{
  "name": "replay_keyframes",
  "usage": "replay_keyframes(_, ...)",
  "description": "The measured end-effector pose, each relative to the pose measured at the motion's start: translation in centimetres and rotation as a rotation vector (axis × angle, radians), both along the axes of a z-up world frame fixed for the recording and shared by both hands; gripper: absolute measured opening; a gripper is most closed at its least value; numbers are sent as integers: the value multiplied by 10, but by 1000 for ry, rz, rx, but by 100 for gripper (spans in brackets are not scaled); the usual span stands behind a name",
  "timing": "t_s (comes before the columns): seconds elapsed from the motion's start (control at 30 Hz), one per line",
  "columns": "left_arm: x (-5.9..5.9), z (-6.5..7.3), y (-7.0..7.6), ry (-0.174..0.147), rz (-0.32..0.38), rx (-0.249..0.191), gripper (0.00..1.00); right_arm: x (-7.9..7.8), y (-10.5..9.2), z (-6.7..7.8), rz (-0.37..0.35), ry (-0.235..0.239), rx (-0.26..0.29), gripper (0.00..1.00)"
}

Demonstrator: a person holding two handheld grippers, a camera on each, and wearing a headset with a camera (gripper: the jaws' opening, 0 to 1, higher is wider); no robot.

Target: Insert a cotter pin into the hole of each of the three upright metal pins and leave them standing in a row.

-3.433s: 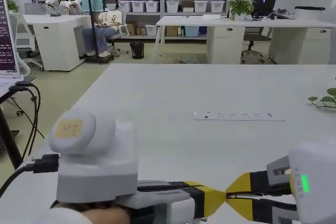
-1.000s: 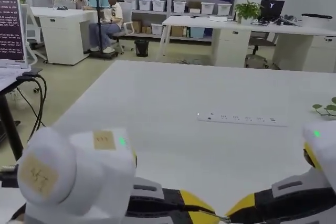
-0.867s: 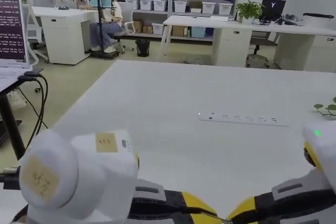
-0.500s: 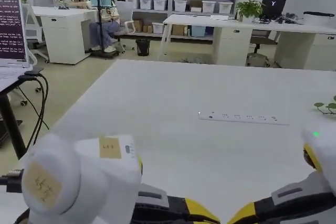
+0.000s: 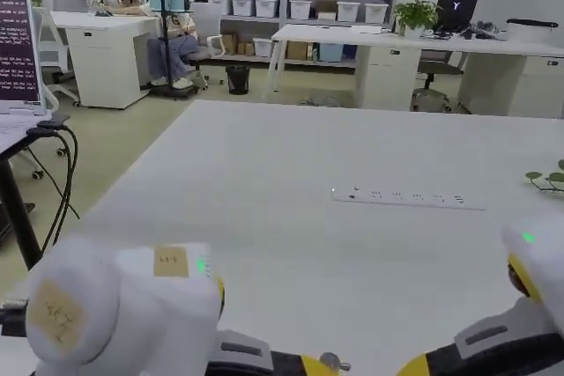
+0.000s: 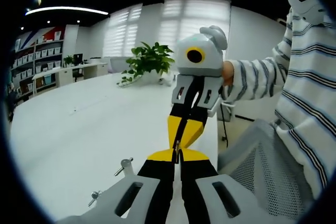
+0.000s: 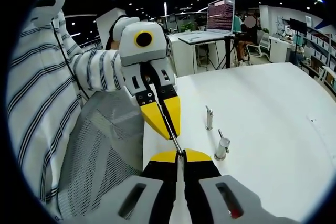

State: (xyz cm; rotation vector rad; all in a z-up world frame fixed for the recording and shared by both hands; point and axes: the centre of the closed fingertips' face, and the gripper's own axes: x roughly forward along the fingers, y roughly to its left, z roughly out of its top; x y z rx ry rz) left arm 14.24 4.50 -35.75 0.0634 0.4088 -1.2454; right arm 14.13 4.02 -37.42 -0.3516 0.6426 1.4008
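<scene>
The left gripper (image 6: 177, 156) and the right gripper (image 7: 179, 157) met tip to tip above the near edge of the worktop (image 7: 262, 129). Both pairs of jaws were pressed closed. A thin metal sliver, most likely a cotter pin (image 7: 177, 144), bridged the small gap between the two sets of yellow tips, so each gripper seemed to pinch one end of it.

In the right gripper view, two metal pins stood upright on the worktop at about 2 to 3 o'clock from that gripper's tips. The farther pin (image 7: 209, 118) and the nearer pin (image 7: 223, 149) were near each other and apart from both grippers. The nearer one had a slim stem slanting from its top, but it was too small to tell whether that was a fitted cotter pin.

Judged from this, the task was somewhere in its middle. One cotter pin was in hand and not yet seated, and the row of three was not yet finished.
</scene>
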Motion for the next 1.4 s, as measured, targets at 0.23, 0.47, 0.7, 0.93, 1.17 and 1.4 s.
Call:
replay_keyframes(0.23,2,-3,3,-15,9,17,1,-1,2,0,13,-29,-14,0)
replay_keyframes(0.47,1,-12,7,-46,-5,71,14,4,-4,-2,-22,-61,-40,0)
replay_keyframes(0.7,3,-25,7,-59,-13,124,29,7,-18,-9,-37,-105,-106,0)
replay_keyframes(0.93,-4,-41,3,-30,-52,173,29,2,-28,-27,-40,-119,-167,0)
replay_keyframes(1.17,-7,-55,1,19,-74,212,30,-4,-37,-49,-24,-116,-221,0)
replay_keyframes(1.4,-1,-61,0,20,-49,228,30,-3,-42,-60,-16,-110,-252,0)
